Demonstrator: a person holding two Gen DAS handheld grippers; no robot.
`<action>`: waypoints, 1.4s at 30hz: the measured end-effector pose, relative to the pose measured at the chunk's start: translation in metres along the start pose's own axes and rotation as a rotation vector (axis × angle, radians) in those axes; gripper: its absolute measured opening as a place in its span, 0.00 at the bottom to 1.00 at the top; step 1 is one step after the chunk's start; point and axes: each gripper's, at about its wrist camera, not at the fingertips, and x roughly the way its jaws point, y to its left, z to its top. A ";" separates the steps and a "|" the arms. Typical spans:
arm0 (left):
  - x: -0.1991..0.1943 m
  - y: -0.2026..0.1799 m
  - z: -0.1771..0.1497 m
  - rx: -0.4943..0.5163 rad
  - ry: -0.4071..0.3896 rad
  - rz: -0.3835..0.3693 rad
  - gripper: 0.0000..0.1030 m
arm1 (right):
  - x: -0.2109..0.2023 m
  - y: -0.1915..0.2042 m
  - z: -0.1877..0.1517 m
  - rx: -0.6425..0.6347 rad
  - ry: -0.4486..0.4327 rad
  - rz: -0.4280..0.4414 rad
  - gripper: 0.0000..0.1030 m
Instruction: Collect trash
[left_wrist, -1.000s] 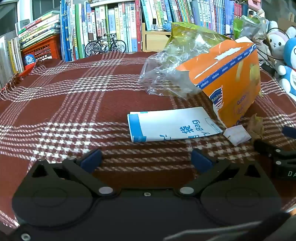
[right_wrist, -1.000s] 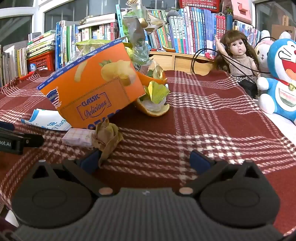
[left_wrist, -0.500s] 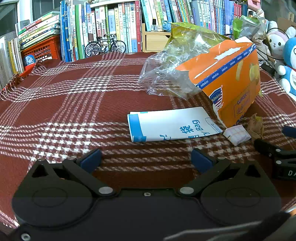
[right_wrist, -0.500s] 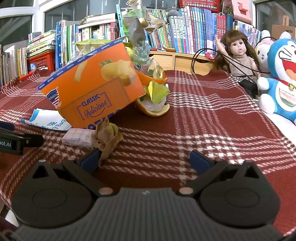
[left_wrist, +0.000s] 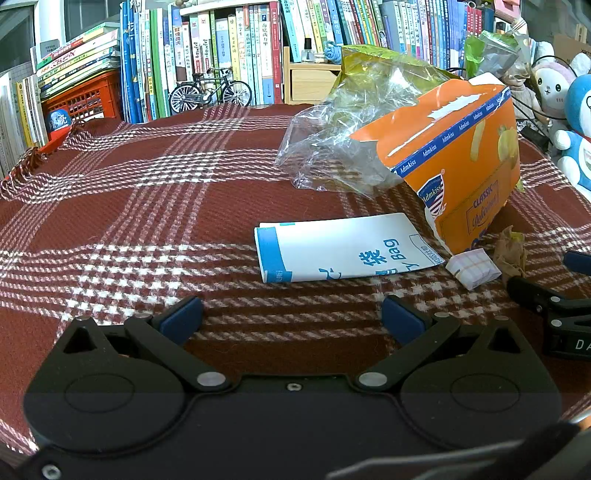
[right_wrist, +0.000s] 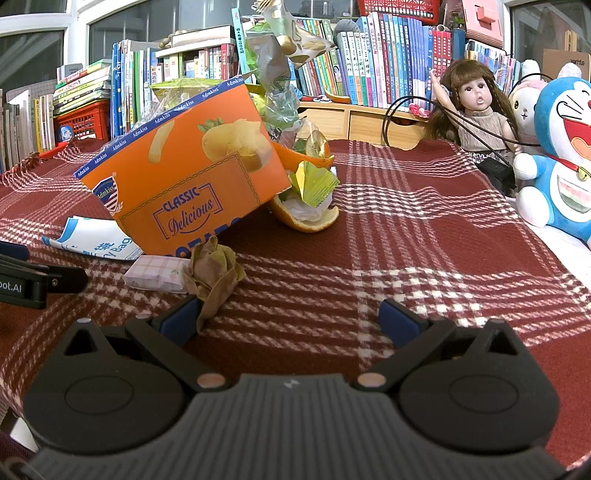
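Right gripper (right_wrist: 290, 317) sits low over the plaid tablecloth (right_wrist: 424, 251), jaws wide apart, nothing between them. Crumpled brown wrapper (right_wrist: 212, 273) touches its left fingertip (right_wrist: 179, 319). Small pink packet (right_wrist: 157, 277) just beside the wrapper. Tilted orange box (right_wrist: 184, 173) behind them, white-blue bag (right_wrist: 96, 240) at its left, orange peel (right_wrist: 306, 218) at its right. Doll (right_wrist: 476, 110) and blue plush toy (right_wrist: 565, 147) along the right edge.

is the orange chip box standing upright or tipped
Tipped. The orange chip box leans at a slant, its lower corner on the plaid cloth and its printed face angled, not square to the table.
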 end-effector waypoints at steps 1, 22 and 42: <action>0.000 0.000 0.000 0.000 0.000 0.000 1.00 | 0.000 0.000 0.000 0.000 0.000 0.000 1.00; 0.000 0.000 -0.002 0.000 -0.017 0.000 1.00 | 0.000 0.000 0.000 0.000 0.000 0.000 1.00; -0.012 0.005 0.003 -0.017 -0.046 -0.025 1.00 | -0.006 0.004 0.003 -0.022 -0.014 0.033 1.00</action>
